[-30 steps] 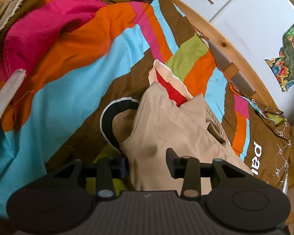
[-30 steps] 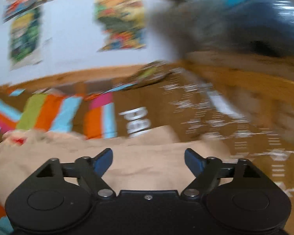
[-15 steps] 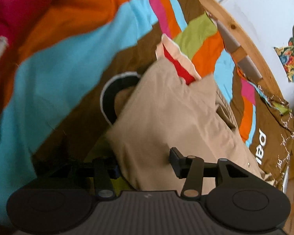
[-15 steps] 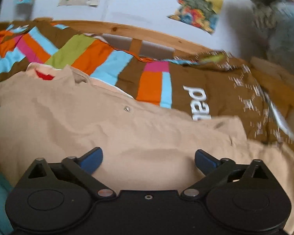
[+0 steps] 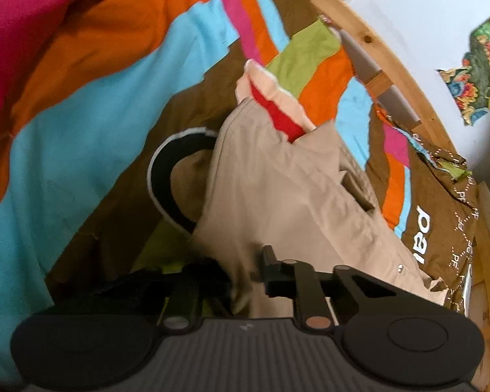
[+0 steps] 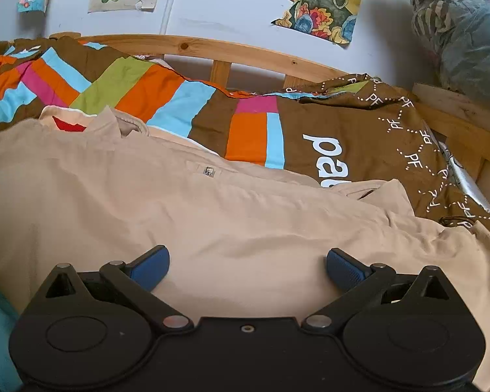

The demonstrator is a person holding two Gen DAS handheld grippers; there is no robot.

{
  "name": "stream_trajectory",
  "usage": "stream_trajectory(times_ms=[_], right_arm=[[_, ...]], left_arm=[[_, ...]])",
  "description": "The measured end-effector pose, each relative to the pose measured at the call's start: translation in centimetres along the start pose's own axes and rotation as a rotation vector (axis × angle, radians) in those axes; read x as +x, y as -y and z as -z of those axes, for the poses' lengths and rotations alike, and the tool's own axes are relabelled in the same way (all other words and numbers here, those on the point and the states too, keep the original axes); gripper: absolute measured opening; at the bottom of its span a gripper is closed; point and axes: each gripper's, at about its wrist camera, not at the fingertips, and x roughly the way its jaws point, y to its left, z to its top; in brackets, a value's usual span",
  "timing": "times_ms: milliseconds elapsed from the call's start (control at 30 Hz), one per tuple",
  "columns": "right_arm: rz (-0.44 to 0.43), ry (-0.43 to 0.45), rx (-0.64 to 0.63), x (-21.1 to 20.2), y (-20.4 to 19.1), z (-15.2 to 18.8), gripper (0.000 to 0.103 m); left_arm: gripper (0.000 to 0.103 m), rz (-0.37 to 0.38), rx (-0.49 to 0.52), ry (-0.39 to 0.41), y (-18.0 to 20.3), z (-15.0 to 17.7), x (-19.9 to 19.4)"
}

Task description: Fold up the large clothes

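I pinch the near left edge of the beige garment in my left gripper, jaws closed on cloth, while my right gripper hovers spread over its middle; its long axis runs left–right across the bed.

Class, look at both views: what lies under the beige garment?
Under the beige garment lies the striped bedcover; a black-and-white curved shape pokes out beside it. Whatever lies beneath its middle is covered.
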Motion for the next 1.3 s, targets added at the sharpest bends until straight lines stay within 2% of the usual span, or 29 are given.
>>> stream_trajectory(times_ms=[67, 200, 333, 467, 533, 567, 700, 767, 867, 967, 1100, 1233, 1300], right_arm=[[0.011, 0.003, -0.016, 0.0, -0.3, 0.0, 0.102], [0.011, 0.003, -0.020, 0.0, -0.4, 0.1, 0.102], [-0.012, -0.006, 0.010, 0.1, 0.1, 0.1, 0.102], [-0.094, -0.008, 0.111, 0.0, 2.0, 0.0, 0.102], [-0.170, 0.024, 0.191, -0.6, 3.7, -0.2, 0.100], [-0.209, 0.047, 0.233, -1.0, 4.7, -0.3, 0.096], [-0.275, 0.110, 0.390, -3.0, 9.8, -1.2, 0.080], [-0.333, 0.123, 0.492, -3.6, 13.2, -1.5, 0.068], [-0.457, 0.112, 0.673, -4.0, 18.3, -1.5, 0.062], [-0.609, 0.084, 0.834, -3.7, 22.2, -1.0, 0.062], [-0.709, 0.039, 0.938, -2.6, 24.5, -0.9, 0.062], [-0.771, 0.034, 0.971, -2.0, 25.0, -1.5, 0.062], [-0.742, 0.049, 0.948, -2.4, 25.1, -1.9, 0.051]], left_arm=[[0.012, 0.015, 0.035, 0.031, 0.7, 0.2, -0.7], [0.010, 0.013, 0.200, 0.120, 3.3, 1.4, -2.0], [0.007, 0.092, 0.371, 0.211, 6.1, 2.7, -3.5], [0.005, 0.216, 0.404, 0.259, 9.7, 3.8, -4.6], [0.004, 0.237, 0.495, 0.284, 12.2, 5.2, -5.2], [0.004, 0.240, 0.534, 0.287, 13.2, 6.0, -5.3], [0.003, 0.284, 0.552, 0.232, 16.7, 7.2, -4.1], [0.003, 0.285, 0.601, 0.203, 18.5, 7.8, -3.2], [0.002, 0.290, 0.661, 0.163, 21.1, 8.6, -1.7], [0.002, 0.301, 0.738, 0.130, 23.1, 10.5, -0.6], [0.001, 0.360, 0.808, 0.066, 25.2, 13.0, 0.6], [0.001, 0.431, 0.871, 0.027, 26.8, 15.4, 0.5], [0.001, 0.467, 0.895, 0.008, 27.6, 16.5, 0.3]])
